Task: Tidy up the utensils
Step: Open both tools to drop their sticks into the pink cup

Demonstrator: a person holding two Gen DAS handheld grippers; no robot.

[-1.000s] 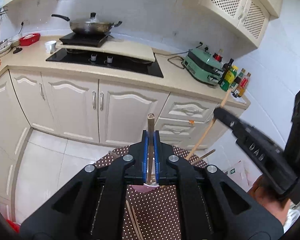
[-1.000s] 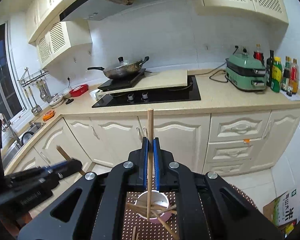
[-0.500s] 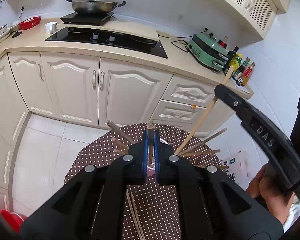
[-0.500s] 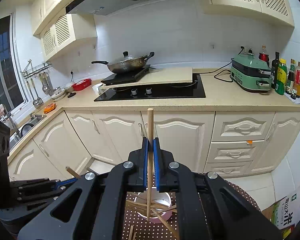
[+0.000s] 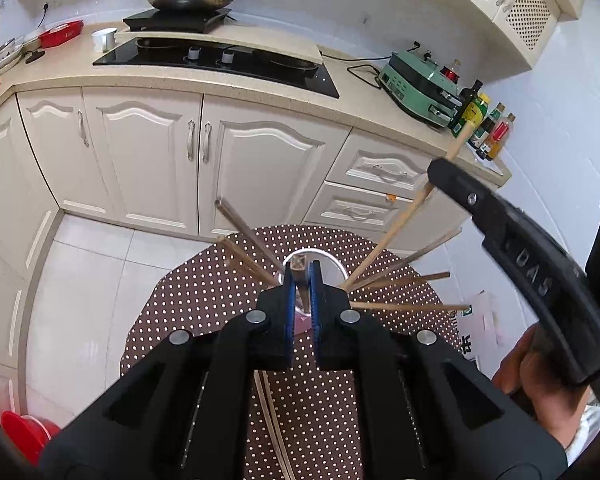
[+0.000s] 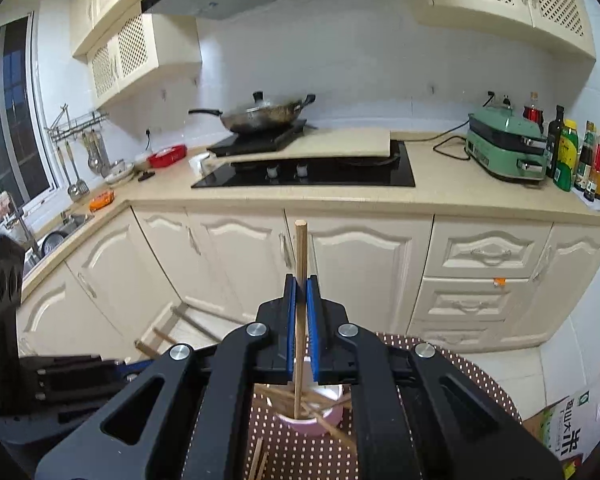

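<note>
Both grippers sit directly above the pink cup (image 6: 309, 416) on the dotted table (image 5: 204, 292), and each carries one chopstick. The left gripper (image 5: 301, 280) is clamped on a dark-tipped chopstick (image 5: 300, 264) whose long axis runs almost straight along the line of sight, down toward the cup's steel-looking rim (image 5: 328, 258); its lower end is hidden behind the jaws, so whether it already touches the cup's bottom cannot be told. The right gripper (image 6: 301, 292) is closed on a pale chopstick (image 6: 300, 248) held upright, its lower end dipping inside the cup among the crossed sticks already leaning there. In the left wrist view that same pale stick slants up to the right from the cup toward the right gripper's black body. Several other chopsticks fan outward over the rim, and a loose pair (image 5: 270, 420) lies flat on the table nearer the person. Judging by this, the coming move is a straight release downward, the left stick appearing lower in.
</note>
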